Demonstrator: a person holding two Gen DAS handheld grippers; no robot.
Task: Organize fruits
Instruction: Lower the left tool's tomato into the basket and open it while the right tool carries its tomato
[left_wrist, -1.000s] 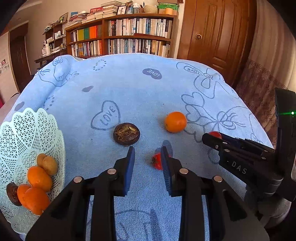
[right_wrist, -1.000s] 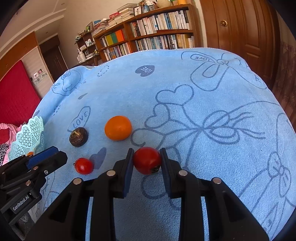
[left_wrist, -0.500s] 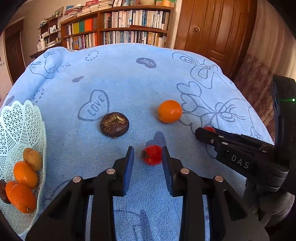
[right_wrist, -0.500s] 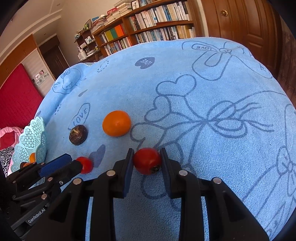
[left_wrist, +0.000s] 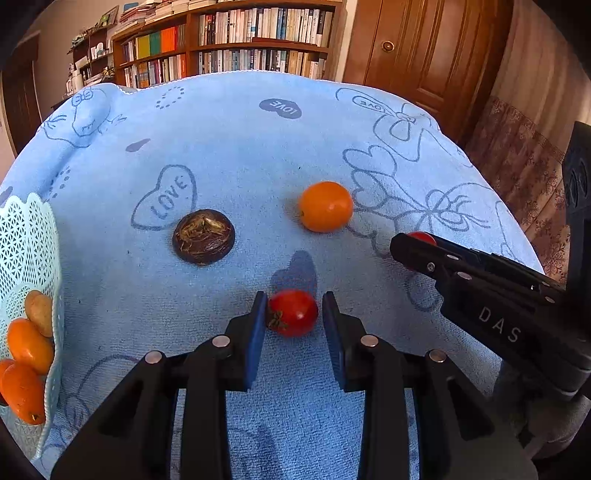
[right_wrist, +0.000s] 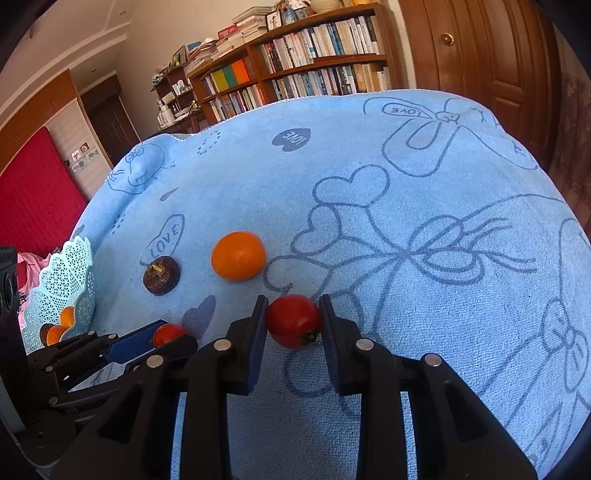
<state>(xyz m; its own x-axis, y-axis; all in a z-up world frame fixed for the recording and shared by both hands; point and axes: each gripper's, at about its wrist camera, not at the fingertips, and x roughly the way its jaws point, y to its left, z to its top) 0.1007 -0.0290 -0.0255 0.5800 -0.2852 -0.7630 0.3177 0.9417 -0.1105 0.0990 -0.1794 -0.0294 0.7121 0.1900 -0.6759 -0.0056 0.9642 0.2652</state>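
On the blue towel a small red tomato lies between the fingers of my left gripper, which is open; the left pad touches it and the right pad stands a little off. My right gripper is shut on a larger red tomato, with both pads against its sides. An orange and a flat dark brown fruit lie farther back on the towel. The white lattice basket at the left edge holds several orange and tan fruits.
The two grippers are close side by side, my right one just right of the left. The towel drops off at the right toward a patterned sofa. Behind the towel stand a bookshelf and a wooden door.
My left gripper moved forward and right until the small tomato sat between its fingers. My right gripper's fingers have narrowed slightly on the larger tomato.
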